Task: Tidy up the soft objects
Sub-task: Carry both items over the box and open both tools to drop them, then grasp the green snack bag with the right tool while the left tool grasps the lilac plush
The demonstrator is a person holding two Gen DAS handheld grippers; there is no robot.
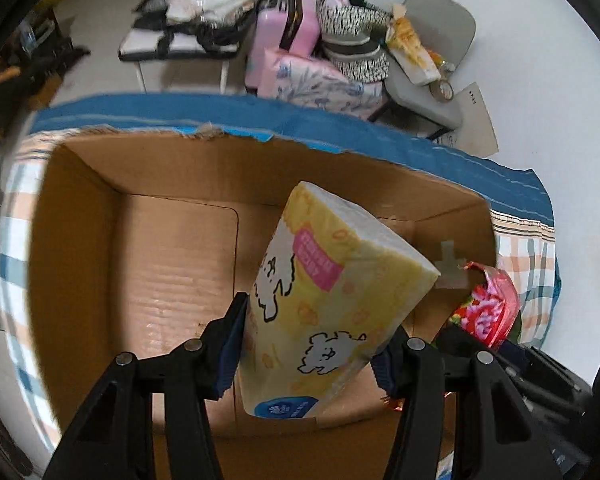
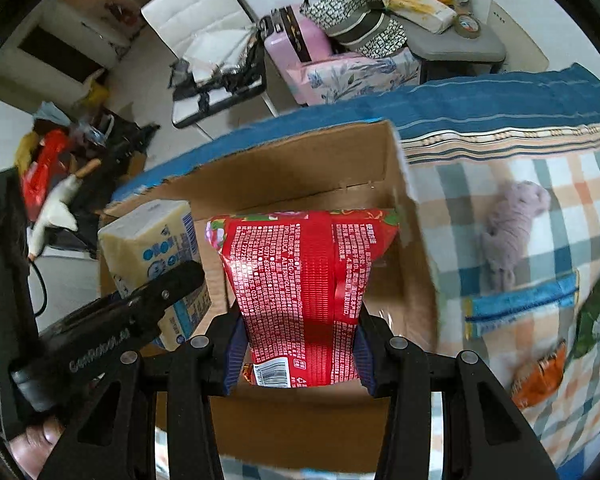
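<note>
My left gripper (image 1: 308, 344) is shut on a yellow tissue pack (image 1: 332, 296) with white cartoon dogs, held tilted above the open cardboard box (image 1: 172, 264). My right gripper (image 2: 298, 340) is shut on a red printed pouch (image 2: 304, 280) and holds it over the right part of the same box (image 2: 300, 168). The red pouch (image 1: 488, 308) shows at the right of the left wrist view. The tissue pack (image 2: 152, 248) and the left gripper show at the left of the right wrist view. The box floor under both looks bare.
The box stands on a checked bedspread (image 2: 520, 220) with a blue border. On the spread lie a mauve knitted item (image 2: 508, 216), a blue packet (image 2: 520, 308), a green packet (image 2: 592, 316) and an orange packet (image 2: 540, 376). Beyond the bed stand a pink suitcase (image 1: 280, 36), chairs and bags.
</note>
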